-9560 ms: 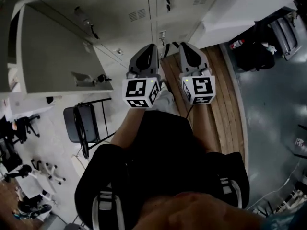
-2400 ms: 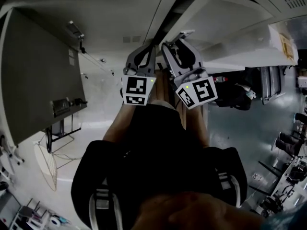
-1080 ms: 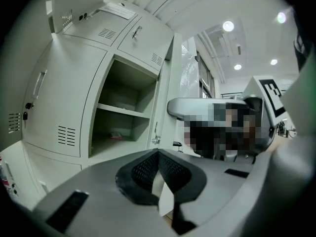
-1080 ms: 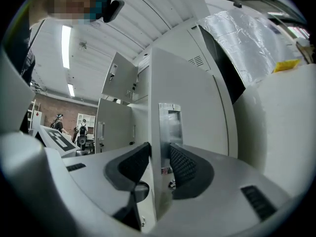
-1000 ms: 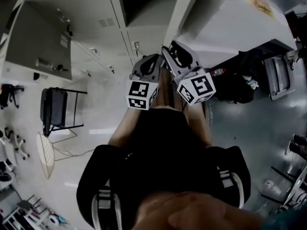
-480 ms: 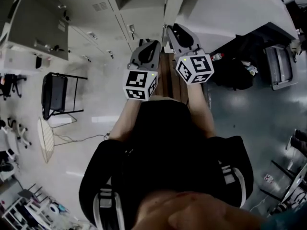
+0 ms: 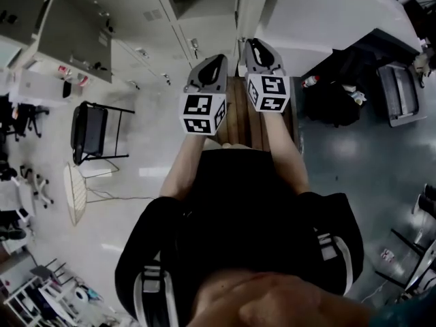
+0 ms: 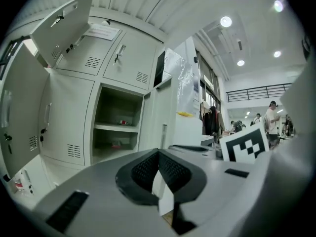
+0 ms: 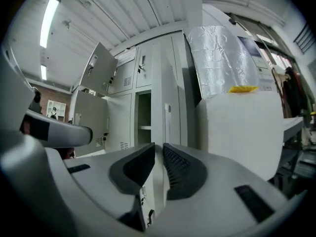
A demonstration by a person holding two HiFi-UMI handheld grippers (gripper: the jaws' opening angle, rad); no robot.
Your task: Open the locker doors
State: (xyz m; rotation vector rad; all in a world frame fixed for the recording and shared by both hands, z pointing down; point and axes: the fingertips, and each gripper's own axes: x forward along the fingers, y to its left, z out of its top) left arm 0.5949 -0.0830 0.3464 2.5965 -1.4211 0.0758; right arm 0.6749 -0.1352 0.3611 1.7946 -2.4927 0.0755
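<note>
The lockers point(image 8: 123, 68) are standing straight ahead. One locker door point(image 8: 64, 23) is tilting open at the upper left, a second door point(image 8: 19, 112) is hanging open below it, and an open compartment point(image 8: 118, 125) is showing its shelf. Bare floor point(image 7: 150, 148) is lying on the person's left, beside a folding chair point(image 7: 92, 131). Both forearms are reaching forward side by side. The left gripper point(image 8: 158, 153) is holding its fingers closed on nothing. The right gripper point(image 9: 158, 149) has just been closing, and its fingers are standing a narrow gap apart with nothing between them. A sheet point(image 8: 101, 32) on an upper door is carrying unreadable print.
</note>
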